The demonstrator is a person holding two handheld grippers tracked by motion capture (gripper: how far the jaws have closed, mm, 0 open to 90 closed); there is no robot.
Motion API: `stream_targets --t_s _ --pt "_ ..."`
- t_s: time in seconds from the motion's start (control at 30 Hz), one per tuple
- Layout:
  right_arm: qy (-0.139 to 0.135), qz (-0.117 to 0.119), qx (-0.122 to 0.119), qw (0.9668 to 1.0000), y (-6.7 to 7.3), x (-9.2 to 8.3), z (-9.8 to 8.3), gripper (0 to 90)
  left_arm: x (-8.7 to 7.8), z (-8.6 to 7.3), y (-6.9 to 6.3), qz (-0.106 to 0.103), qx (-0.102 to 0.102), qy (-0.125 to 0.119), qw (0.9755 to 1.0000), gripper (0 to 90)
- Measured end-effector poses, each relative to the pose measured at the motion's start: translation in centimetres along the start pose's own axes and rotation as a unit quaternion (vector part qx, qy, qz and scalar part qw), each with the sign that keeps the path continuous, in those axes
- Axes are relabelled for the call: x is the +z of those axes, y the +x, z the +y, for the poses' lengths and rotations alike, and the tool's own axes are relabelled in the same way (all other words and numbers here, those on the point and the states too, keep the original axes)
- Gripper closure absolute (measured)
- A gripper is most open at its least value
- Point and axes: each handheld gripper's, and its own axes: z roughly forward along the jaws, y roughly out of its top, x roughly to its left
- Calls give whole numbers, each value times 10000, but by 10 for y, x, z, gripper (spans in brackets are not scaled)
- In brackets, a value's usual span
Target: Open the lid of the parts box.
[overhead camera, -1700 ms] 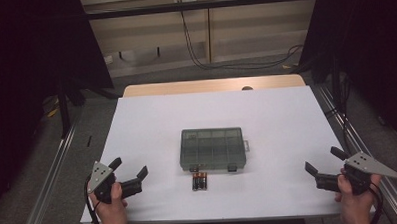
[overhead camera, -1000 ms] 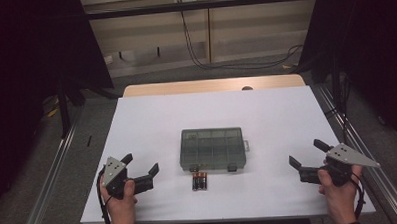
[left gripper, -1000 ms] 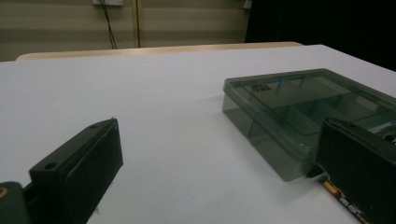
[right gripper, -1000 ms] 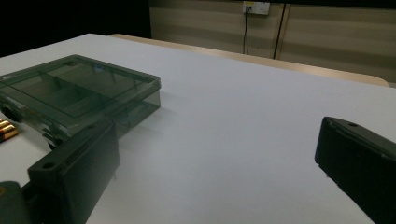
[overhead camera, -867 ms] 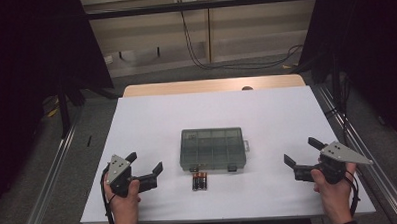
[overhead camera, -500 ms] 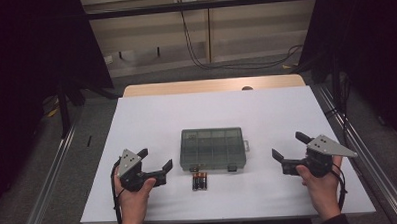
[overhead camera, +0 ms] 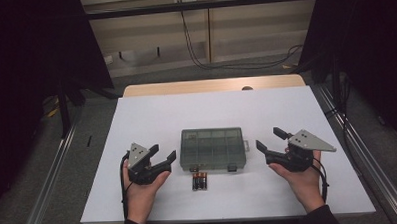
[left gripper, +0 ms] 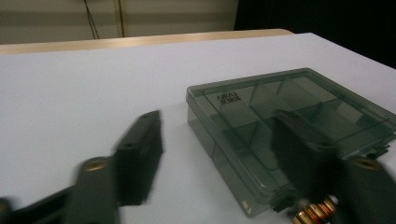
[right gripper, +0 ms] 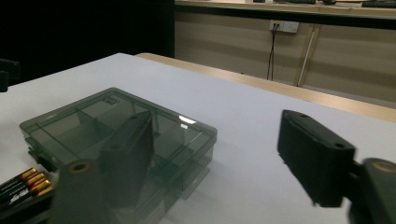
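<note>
Now both grippers, left (overhead camera: pixel 164 156) and right (overhead camera: pixel 267 139), closing, ungrasping, flank box (overhead camera: pixel 213 149).

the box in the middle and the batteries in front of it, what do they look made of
The box: apparently hard plastic, smoke-tinted and see-through, glossy; its inner dividers show through the lid, and a highlight sits on top.
The batteries: probably metal cells in a dark wrap with coppery-gold ends, which shine; too small to say more.

Translucent smoky glossy plastic case (overhead camera: pixel 213 150), matt white tabletop (overhead camera: pixel 151 113), matt black claws
</note>
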Motion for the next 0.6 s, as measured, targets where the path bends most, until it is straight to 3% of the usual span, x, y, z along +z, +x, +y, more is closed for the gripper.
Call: stream_targets --t_s 0.03,0.1,0.2,0.33,0.47,0.6 --pt "11 -38 -16 10000 2 2 1 337 2 0 -1 55 -61 -27 10000 529" --pt "-20 -121 -24 9999 6 6 2 483 4 0 0 -10 -110 14 9999 645" --pt "-45 134 -37 9999 9 9 3 689 6 1 1 19 -98 76 9999 749" --pt "169 257 -197 9993 12 14 1 869 4 0 6 -104 -189 108 9997 895" --pt "385 608 -143 9973 11 15 -6 900 2 -9 8 -256 -109 408 9988 900" --pt "692 762 -287 9943 12 17 -14 900 -1 -17 13 -496 -277 637 9963 900"
